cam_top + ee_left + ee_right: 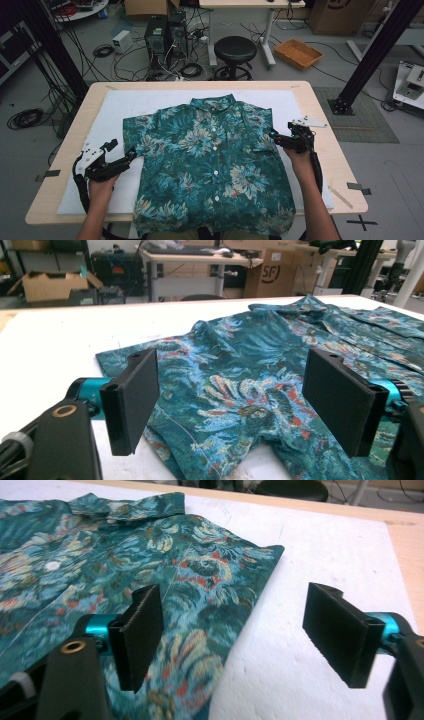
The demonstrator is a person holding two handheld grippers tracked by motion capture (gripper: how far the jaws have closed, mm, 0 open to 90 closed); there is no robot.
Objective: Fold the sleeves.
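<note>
Beside the shirt edges, both grippers gape over bare mat

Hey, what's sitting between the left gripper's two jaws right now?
In the left gripper view, the left gripper has its jaws wide apart, with the floral shirt's sleeve edge lying flat on the white mat between them, not pinched.

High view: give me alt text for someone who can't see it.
A teal floral short-sleeved shirt lies flat, buttoned, on a white pad over a wooden table. The left gripper and right gripper, both open, sit at its sleeves.
</note>
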